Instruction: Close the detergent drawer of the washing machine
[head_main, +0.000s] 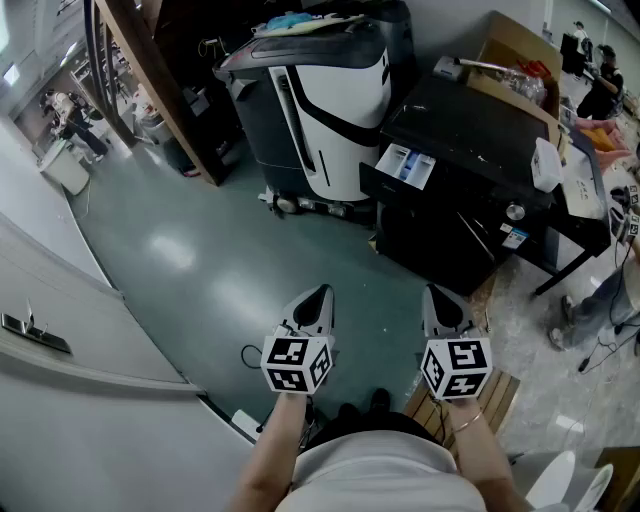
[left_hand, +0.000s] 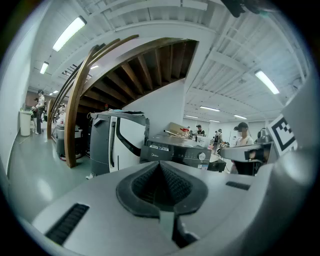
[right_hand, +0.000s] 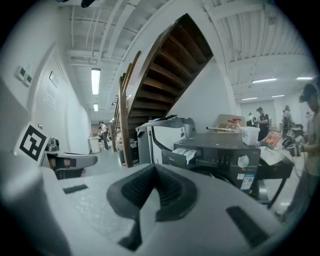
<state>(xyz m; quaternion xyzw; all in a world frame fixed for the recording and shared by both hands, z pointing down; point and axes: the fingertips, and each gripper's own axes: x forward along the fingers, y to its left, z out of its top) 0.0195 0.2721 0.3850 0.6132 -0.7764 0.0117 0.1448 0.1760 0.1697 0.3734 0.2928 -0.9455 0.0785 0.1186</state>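
Observation:
A black washing machine (head_main: 470, 160) stands on the floor ahead and to the right of me. Its detergent drawer (head_main: 405, 166) sticks out of the front's upper left corner, white and blue compartments showing. The right gripper view shows the drawer (right_hand: 184, 154) pulled out beside the dial panel (right_hand: 235, 161). My left gripper (head_main: 319, 295) and right gripper (head_main: 438, 294) hover side by side over the floor, well short of the machine. Both are shut with nothing between the pads (left_hand: 160, 167) (right_hand: 156, 171).
A grey-and-white machine (head_main: 325, 100) stands left of the washer, under a wooden staircase (head_main: 150, 90). A cardboard box (head_main: 515, 55) and a white container (head_main: 547, 165) lie on or behind the washer. A white wall (head_main: 60, 320) runs along the left; people stand far off.

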